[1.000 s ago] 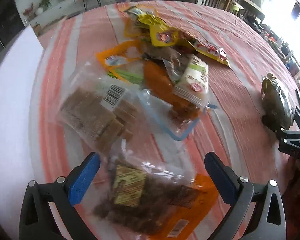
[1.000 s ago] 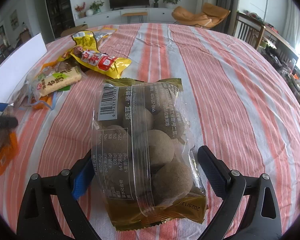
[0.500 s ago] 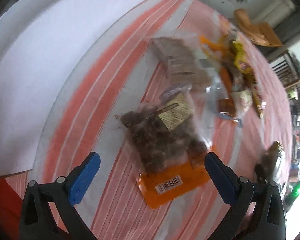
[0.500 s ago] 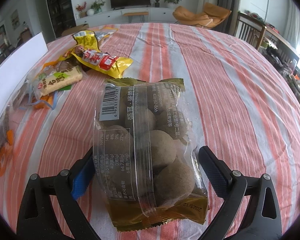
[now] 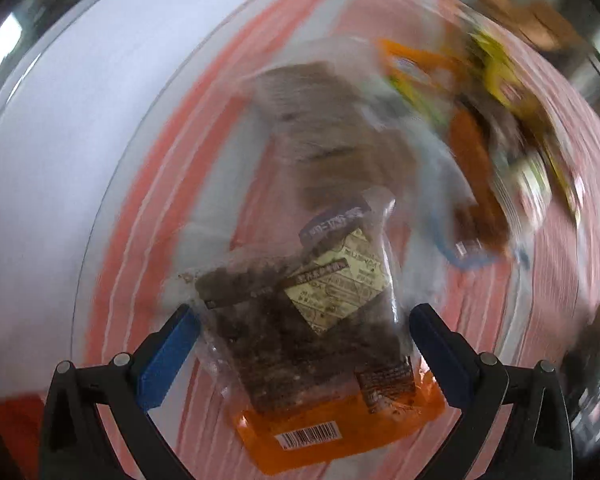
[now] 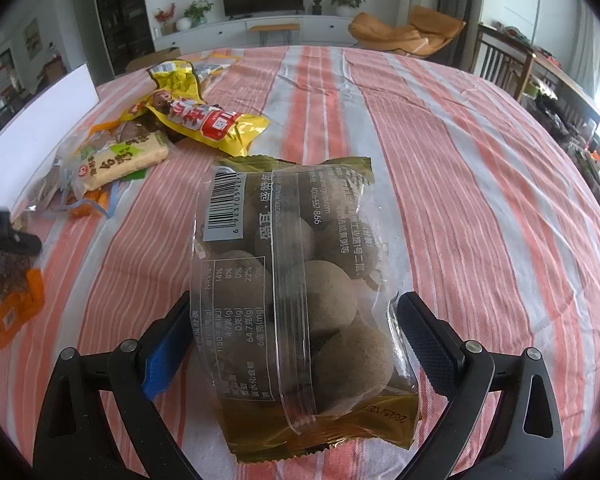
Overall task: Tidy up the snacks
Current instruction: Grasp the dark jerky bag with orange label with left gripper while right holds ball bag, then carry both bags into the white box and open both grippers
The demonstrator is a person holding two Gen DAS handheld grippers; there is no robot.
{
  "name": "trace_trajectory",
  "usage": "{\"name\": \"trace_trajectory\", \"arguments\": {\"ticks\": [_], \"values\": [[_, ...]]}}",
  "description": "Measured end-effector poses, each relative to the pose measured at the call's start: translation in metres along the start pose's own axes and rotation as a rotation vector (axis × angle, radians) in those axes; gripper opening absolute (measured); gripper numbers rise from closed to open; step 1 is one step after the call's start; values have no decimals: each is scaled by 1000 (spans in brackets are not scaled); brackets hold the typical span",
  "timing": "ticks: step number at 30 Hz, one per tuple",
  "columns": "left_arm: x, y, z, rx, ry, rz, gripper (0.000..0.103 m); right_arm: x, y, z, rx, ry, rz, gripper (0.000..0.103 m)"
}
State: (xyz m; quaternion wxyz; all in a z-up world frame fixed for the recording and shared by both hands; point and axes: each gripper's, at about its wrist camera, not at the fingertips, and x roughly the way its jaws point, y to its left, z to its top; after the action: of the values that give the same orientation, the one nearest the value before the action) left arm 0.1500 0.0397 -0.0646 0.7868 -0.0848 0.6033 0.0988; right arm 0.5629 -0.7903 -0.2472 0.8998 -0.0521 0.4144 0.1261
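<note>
My left gripper [image 5: 304,332] is open, its fingers on either side of a clear bag of dark brown snacks with an orange bottom [image 5: 300,340] lying on the striped tablecloth; this view is blurred. My right gripper [image 6: 292,332] is open around a clear and gold bag of round brown balls [image 6: 296,280], which lies flat between the fingers. The orange-bottomed bag [image 6: 18,300] and part of the left gripper also show at the left edge of the right wrist view.
A pile of snacks lies beyond: a yellow packet [image 6: 196,116], a rice-cracker bar [image 6: 120,160], a bag of brown wafers [image 5: 324,128]. A white board [image 5: 60,160] lies at the table's left side. Chairs and a TV cabinet stand behind the striped table [image 6: 460,160].
The left gripper swung round and closed in on the orange-bottomed bag, which now sits between its fingers. The right gripper and its bag have barely moved.
</note>
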Motion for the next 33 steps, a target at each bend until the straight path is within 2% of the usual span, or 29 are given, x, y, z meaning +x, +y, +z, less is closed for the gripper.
{"name": "trace_trajectory", "arguments": {"ticks": [1, 2, 3, 5, 9, 11, 12, 13, 14, 16, 18, 20, 22, 23, 26, 30, 33], "values": [[-2, 1, -4, 26, -12, -14, 100, 0, 1, 0, 1, -1, 2, 100], [-6, 3, -9, 63, -38, -15, 84, -1, 0, 0, 2, -1, 4, 100], [-13, 4, -13, 101, -72, -34, 75, -1, 0, 0, 4, -3, 9, 100], [-17, 14, -20, 124, -70, -89, 70, -2, -3, -1, 11, -6, 21, 100], [-39, 46, -40, 104, -137, -198, 69, -5, -9, -2, 33, -17, 60, 100], [-54, 58, -49, 92, -184, -236, 69, -9, -15, -3, 61, -16, 110, 97], [-66, 68, -53, 77, -207, -279, 69, -12, -20, -3, 87, -15, 154, 85], [-75, 76, -55, 63, -220, -316, 69, -16, -26, -2, 125, -9, 199, 67], [-82, 81, -53, 50, -233, -350, 69, -18, -30, -1, 145, 5, 204, 67], [-103, 84, -52, 34, -272, -421, 69, -19, -39, 0, 225, 52, 305, 67], [-121, 86, -38, 25, -312, -476, 69, -25, -40, 2, 252, 62, 330, 66], [-141, 102, -34, 6, -344, -529, 69, -39, -31, 7, 261, 54, 368, 66], [-156, 122, -28, -20, -374, -566, 69, -60, -10, 21, 243, 27, 447, 66], [-156, 117, -13, -31, -386, -574, 70, -69, 2, 28, 224, 16, 474, 66], [-174, 165, 4, -68, -427, -540, 70, -101, 64, 63, 126, -17, 593, 67], [-174, 228, 30, -131, -440, -377, 70, -124, 169, 111, -11, -25, 753, 67], [-162, 272, 45, -199, -413, -257, 72, -128, 253, 136, -99, -10, 840, 67]]}}
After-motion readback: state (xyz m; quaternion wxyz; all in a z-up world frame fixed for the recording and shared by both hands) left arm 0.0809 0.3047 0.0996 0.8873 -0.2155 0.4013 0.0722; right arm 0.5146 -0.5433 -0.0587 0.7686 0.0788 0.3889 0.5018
